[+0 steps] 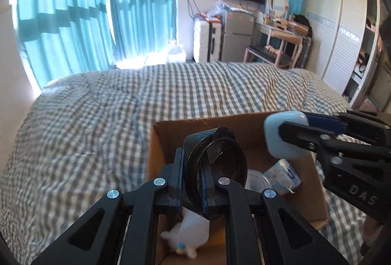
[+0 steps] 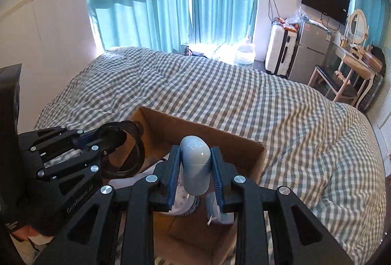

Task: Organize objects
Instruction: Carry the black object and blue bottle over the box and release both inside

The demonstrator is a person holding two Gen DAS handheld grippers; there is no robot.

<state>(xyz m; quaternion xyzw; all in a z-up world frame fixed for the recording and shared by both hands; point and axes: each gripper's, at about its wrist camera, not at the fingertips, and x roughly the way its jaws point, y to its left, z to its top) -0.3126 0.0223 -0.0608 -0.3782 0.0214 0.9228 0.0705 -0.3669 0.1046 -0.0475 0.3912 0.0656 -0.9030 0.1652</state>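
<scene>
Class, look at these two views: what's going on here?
A person is packing things into a cardboard box on a checked bedspread. The left hand-held gripper grips a black tape roll over the box; the right hand-held gripper grips a pale blue case. A tissue pack already lies inside.

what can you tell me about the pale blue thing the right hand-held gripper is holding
The pale blue case is a smooth, glossy, rounded capsule-like shape, apparently plastic, with a thin seam around its body suggesting a lid. The right hand-held gripper is shut on it, blue pads pressing its two sides, holding it in the air above the open cardboard box on the checked bed. In the left wrist view it looks broad, with rounded corners. Nothing else touches it.
</scene>
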